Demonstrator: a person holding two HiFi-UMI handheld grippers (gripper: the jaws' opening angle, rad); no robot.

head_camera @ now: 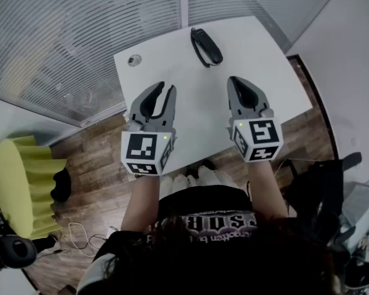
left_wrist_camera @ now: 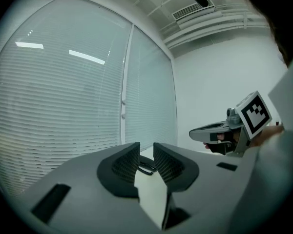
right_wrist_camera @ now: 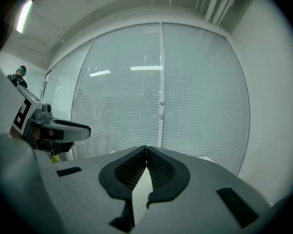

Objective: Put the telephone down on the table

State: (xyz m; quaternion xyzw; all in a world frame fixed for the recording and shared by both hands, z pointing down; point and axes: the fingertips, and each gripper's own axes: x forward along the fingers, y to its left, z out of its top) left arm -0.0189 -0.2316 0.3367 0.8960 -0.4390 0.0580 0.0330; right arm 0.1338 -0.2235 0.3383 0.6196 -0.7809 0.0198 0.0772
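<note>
Left gripper (head_camera: 166,87) and right gripper (head_camera: 234,80) hover empty, jaws drawn together. Telephone (head_camera: 206,47) lies on the bench (head_camera: 264,72) at twelve o'clock, long axis eleven-to-five, nearer the right gripper.

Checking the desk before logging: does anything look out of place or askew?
Nothing stands out: the telephone lies flat on the white table, near its far edge, with its cord beside it.

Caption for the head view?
Black telephone lies on the white table, far side; left gripper and right gripper hover empty above the near side.
</note>
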